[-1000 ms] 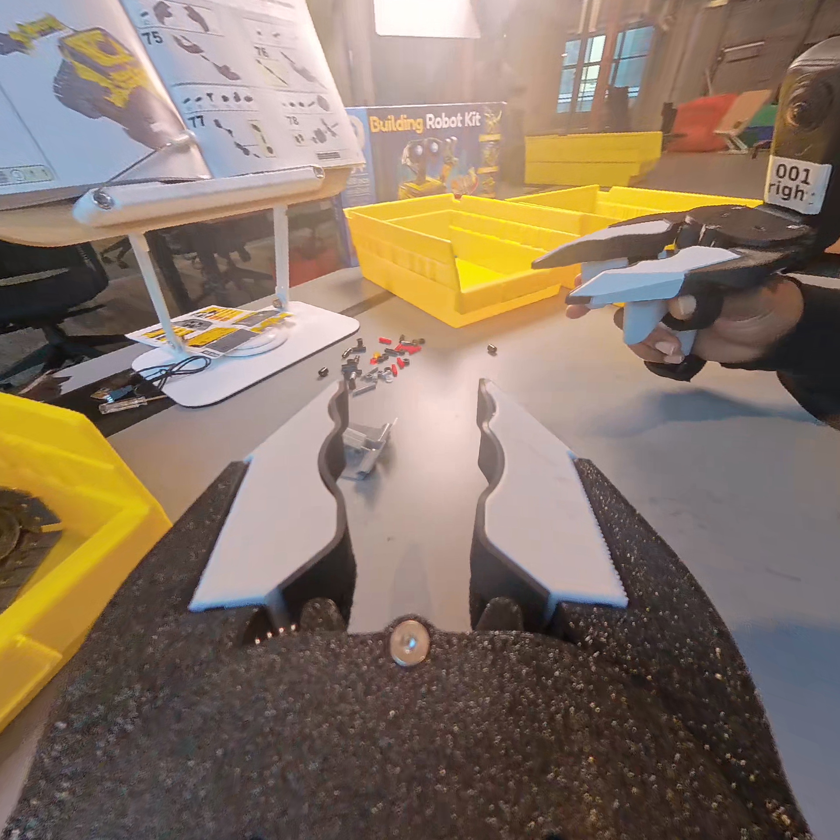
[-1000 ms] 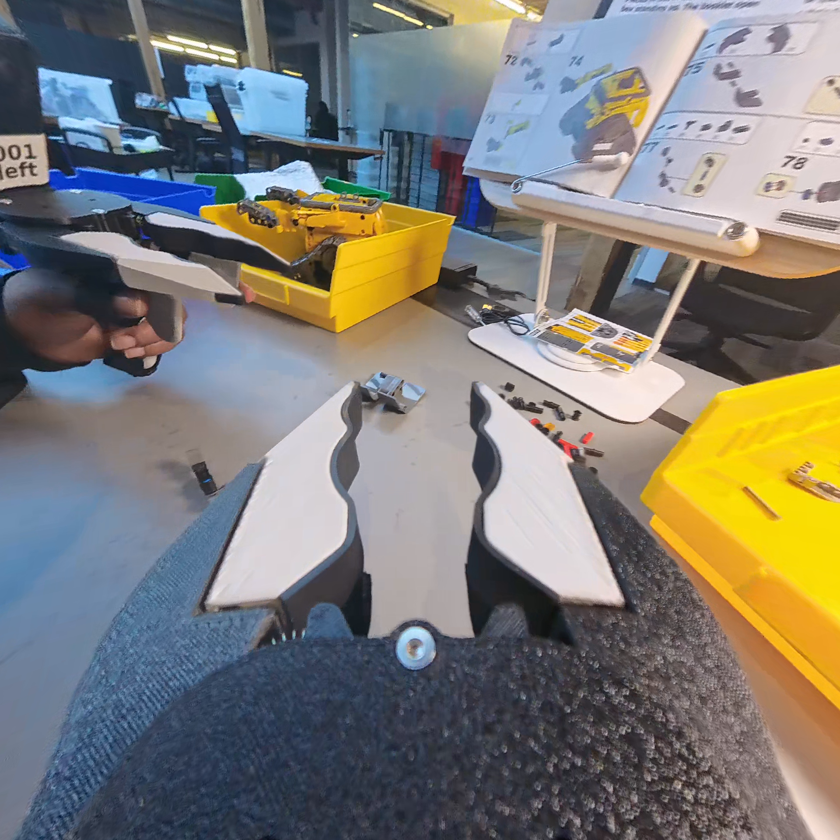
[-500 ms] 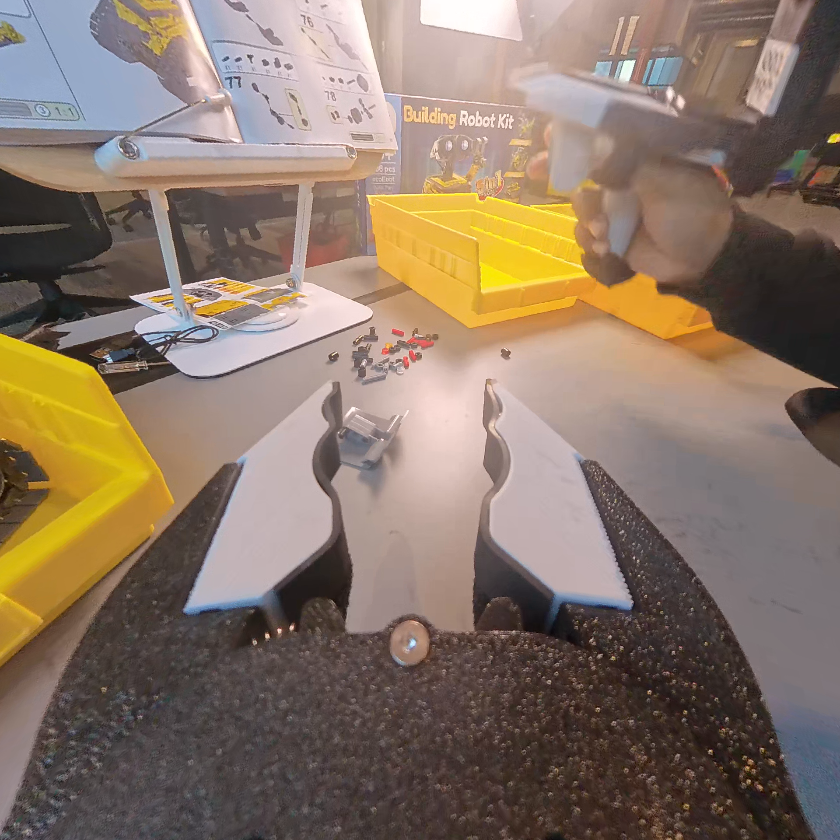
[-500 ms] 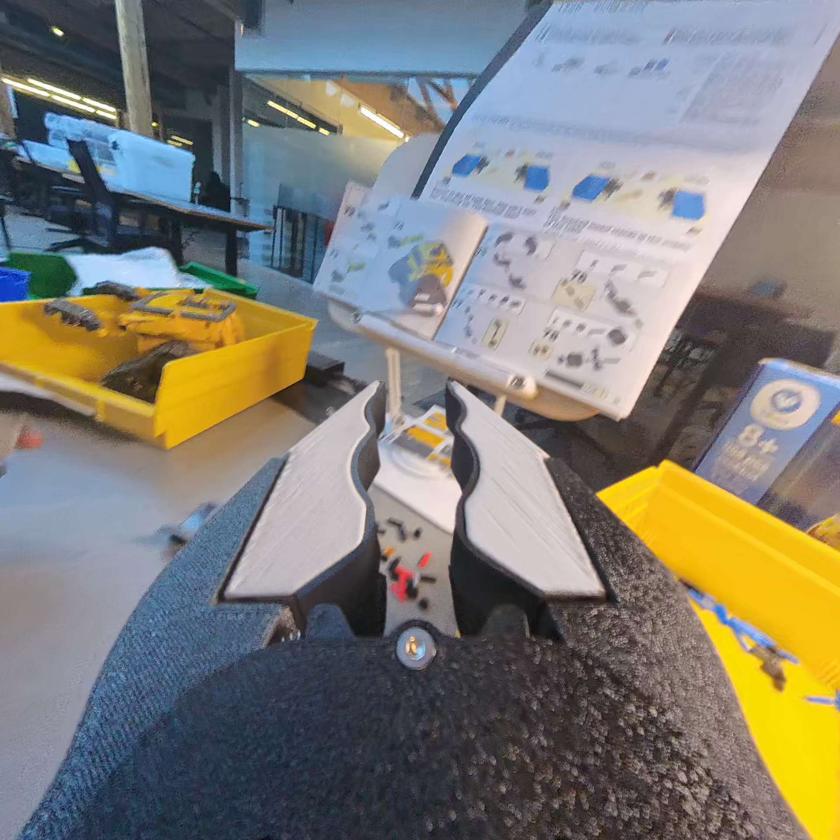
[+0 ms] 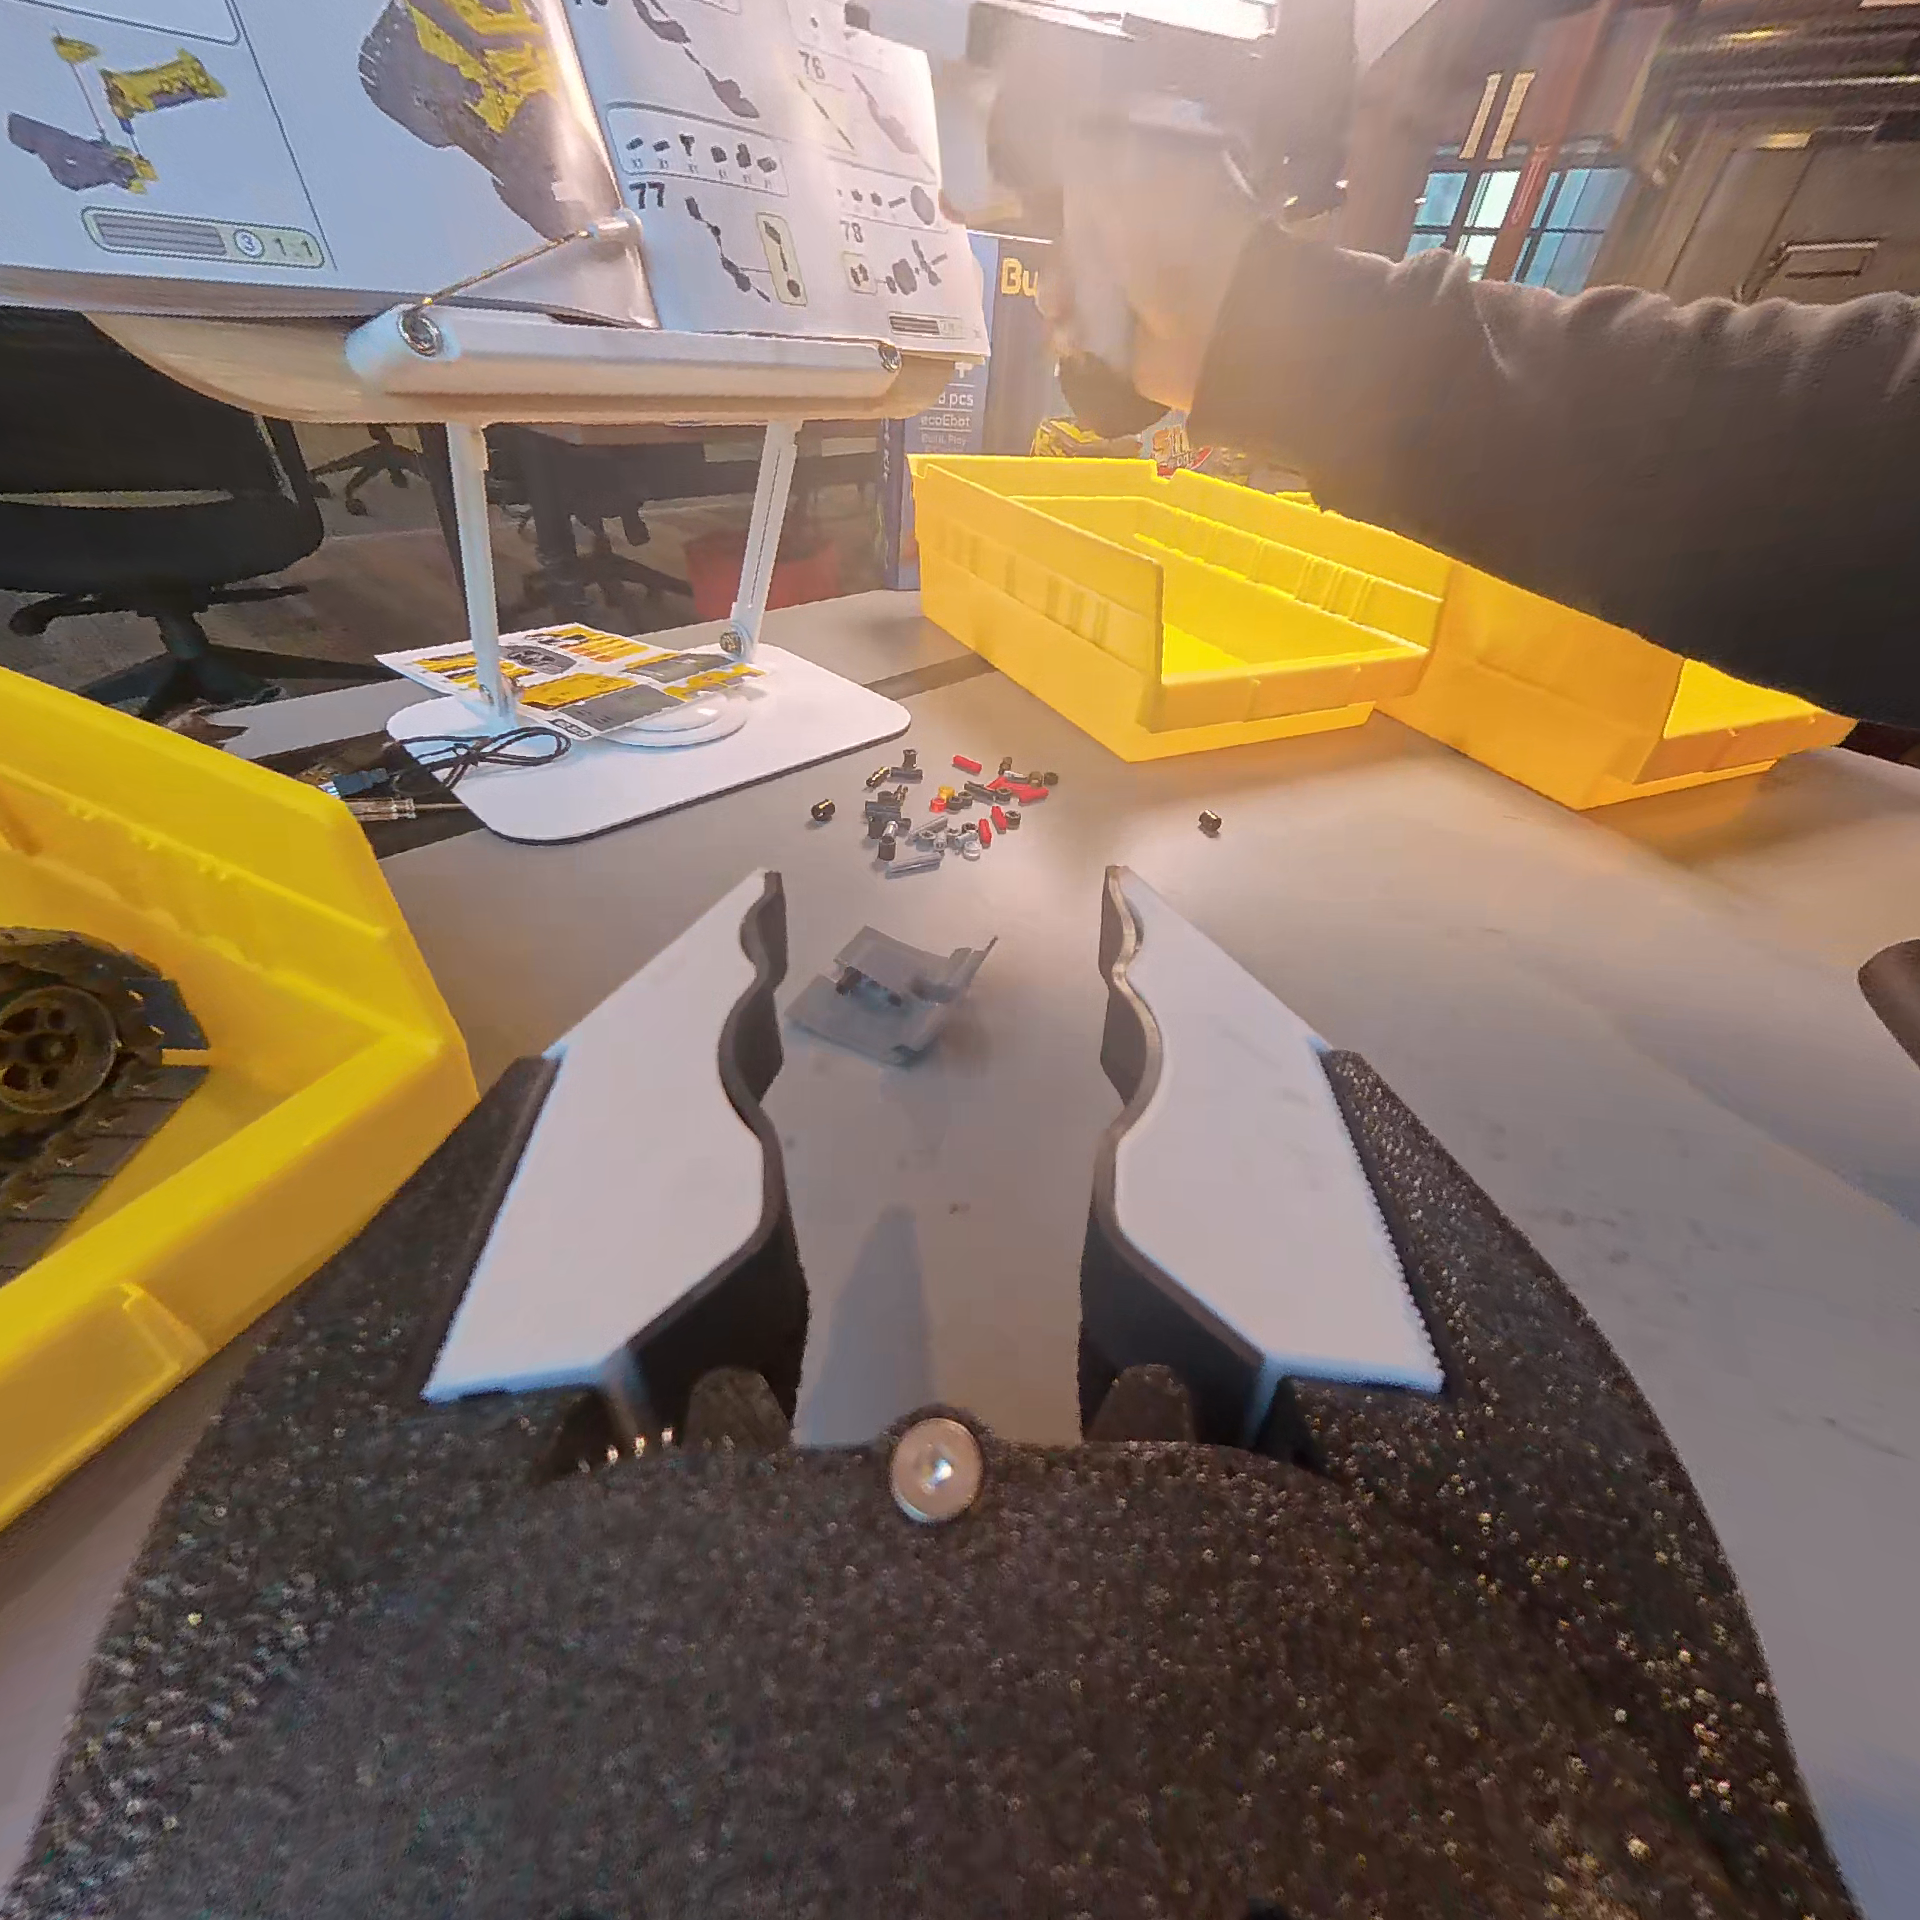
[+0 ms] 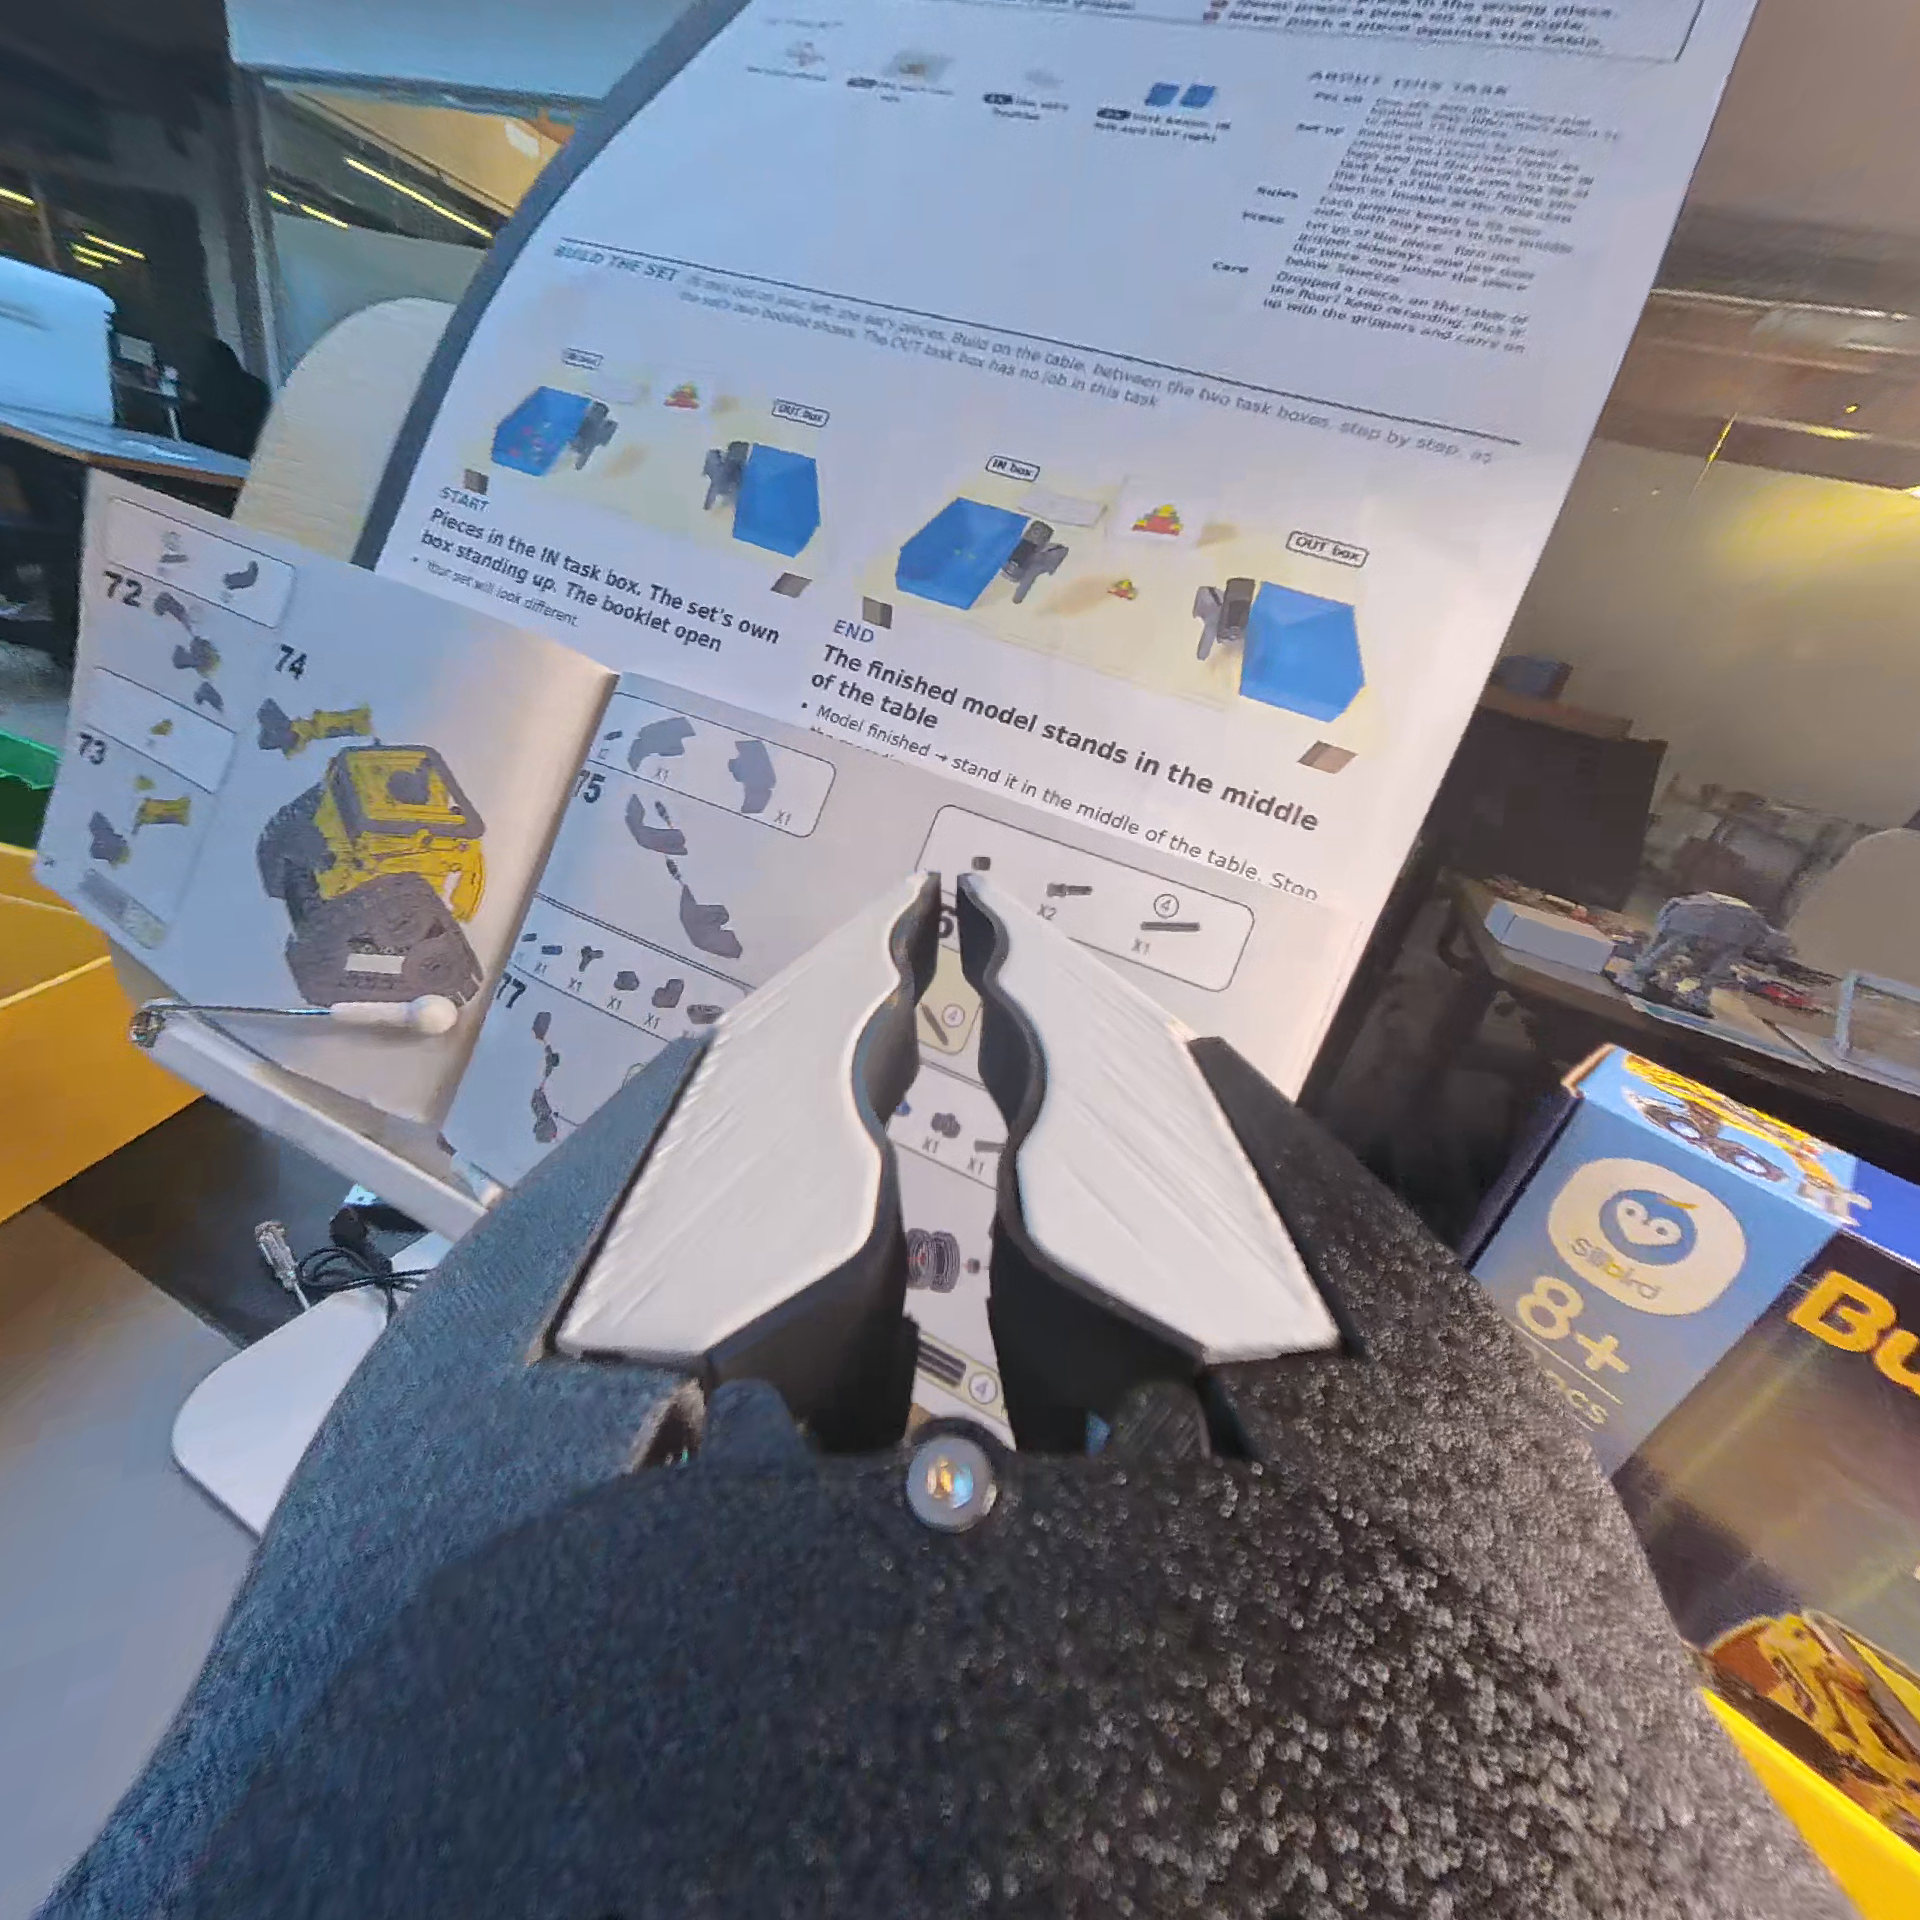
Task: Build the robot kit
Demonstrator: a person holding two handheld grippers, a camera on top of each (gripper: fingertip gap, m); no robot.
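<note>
We see the left tool (image 5: 940, 899) held low over the grey counter (image 5: 1455, 1039), its two fingers spread wide with nothing between them but bare surface. Just ahead of its fingertips, nearer the left one, lies a small grey plastic piece (image 5: 888, 987), flat on the counter and apart from both fingers. Farther on, toward the far edge, a scatter of tiny black, grey and red parts (image 5: 940, 805) lies near the white base of the booklet stand (image 5: 665, 769), and one black part (image 5: 1208, 822) sits alone to the right of that scatter. A yellow bin (image 5: 208, 987) at the counter's left edge holds a dark tracked wheel assembly (image 5: 62, 1081); two more yellow bins (image 5: 1195, 613) stand side by side at the far right. The right tool (image 6: 948, 881) is raised in front of the open instruction booklet (image 6: 343, 821) on the stand, its fingers drawn almost together with only a thin slit at the tips, and nothing visibly gripped (whether the tips touch the page we cannot tell). In the left wrist view it is only a blur above a dark sleeve (image 5: 1558, 447) reaching across the far bins. A large printed sheet (image 6: 1039, 364) rises behind the booklet, and a blue kit box (image 6: 1683, 1268) stands at the right.
</note>
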